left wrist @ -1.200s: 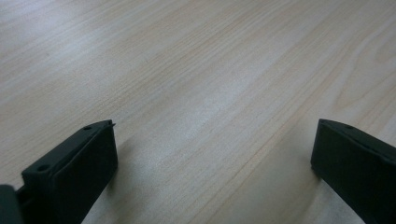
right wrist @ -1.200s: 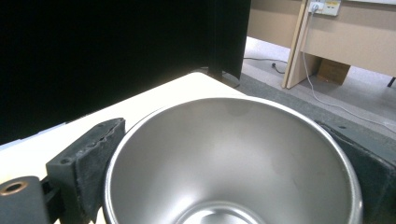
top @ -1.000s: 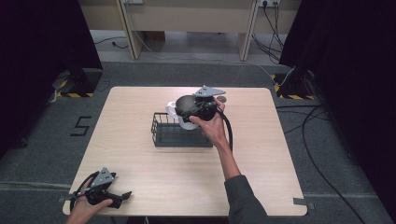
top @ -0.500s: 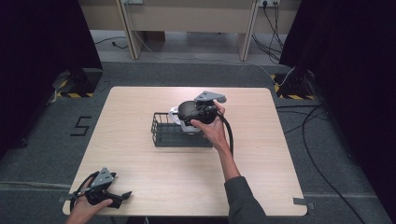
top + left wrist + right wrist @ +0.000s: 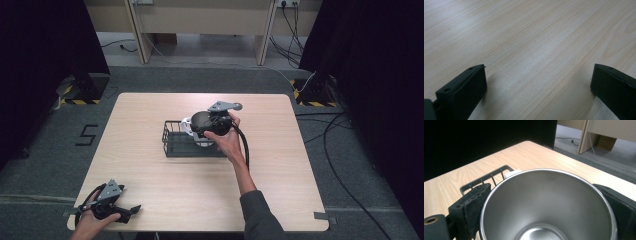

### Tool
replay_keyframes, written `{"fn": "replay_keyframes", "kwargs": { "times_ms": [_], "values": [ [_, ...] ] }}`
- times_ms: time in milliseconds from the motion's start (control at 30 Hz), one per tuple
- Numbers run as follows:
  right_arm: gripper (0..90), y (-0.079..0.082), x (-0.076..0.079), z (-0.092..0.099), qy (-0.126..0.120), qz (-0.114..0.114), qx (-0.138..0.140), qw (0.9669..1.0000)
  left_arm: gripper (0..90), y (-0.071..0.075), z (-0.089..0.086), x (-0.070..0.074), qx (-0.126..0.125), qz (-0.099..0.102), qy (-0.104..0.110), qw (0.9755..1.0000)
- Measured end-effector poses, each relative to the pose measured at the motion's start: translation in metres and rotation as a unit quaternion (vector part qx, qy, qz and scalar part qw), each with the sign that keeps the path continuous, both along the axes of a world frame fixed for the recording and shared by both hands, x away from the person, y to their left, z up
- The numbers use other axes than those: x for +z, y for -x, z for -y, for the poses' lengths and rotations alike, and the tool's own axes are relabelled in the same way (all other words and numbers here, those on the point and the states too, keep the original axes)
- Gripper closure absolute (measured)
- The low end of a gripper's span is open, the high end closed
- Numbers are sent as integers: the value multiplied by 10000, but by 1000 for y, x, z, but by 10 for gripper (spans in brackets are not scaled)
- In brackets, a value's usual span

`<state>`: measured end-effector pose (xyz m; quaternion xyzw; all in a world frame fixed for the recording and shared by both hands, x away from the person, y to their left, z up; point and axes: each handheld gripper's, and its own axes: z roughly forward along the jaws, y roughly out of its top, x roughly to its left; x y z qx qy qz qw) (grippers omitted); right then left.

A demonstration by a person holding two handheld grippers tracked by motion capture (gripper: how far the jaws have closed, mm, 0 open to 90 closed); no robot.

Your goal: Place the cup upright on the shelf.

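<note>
A mug (image 5: 549,202), steel inside and white outside, is clamped between the jaws of my right gripper (image 5: 546,195), one pad pressing on each side of its rim. In the high view the right gripper (image 5: 196,131) holds the mug (image 5: 188,124) over the right end of a black wire basket (image 5: 175,145) at the table's middle. The basket's far rim (image 5: 484,180) shows just beyond the mug. My left gripper (image 5: 131,210) rests at the table's front left corner, open, its jaws (image 5: 539,77) wide apart over bare wood.
The light wooden table (image 5: 275,175) has free room around the basket on all sides. The right gripper's black cable (image 5: 245,145) trails along the forearm. Dark curtains stand at both sides, and floor cables (image 5: 340,165) lie to the right of the table.
My right gripper has carried the mug a little nearer and lower, toward the basket's right end. The left gripper has stayed put.
</note>
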<state>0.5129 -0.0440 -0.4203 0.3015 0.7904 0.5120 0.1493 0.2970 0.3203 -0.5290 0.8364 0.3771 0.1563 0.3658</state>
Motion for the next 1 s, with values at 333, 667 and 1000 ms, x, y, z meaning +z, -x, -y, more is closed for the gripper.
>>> {"fn": "replay_keyframes", "kwargs": {
  "times_ms": [333, 667, 1000],
  "values": [
    [60, 7, -5, -2, 161, 14, -131, 9998, 0, 0, 0, 0, 3, 5, 0, 10000],
    [57, 9, -6, -2, 119, 20, -245, 9996, 0, 0, 0, 0, 4, 4, 1, 10000],
    [56, 13, -1, -5, 267, 239, -451, 9983, 0, 0, 0, 0, 3, 4, 0, 10000]
  ]
}}
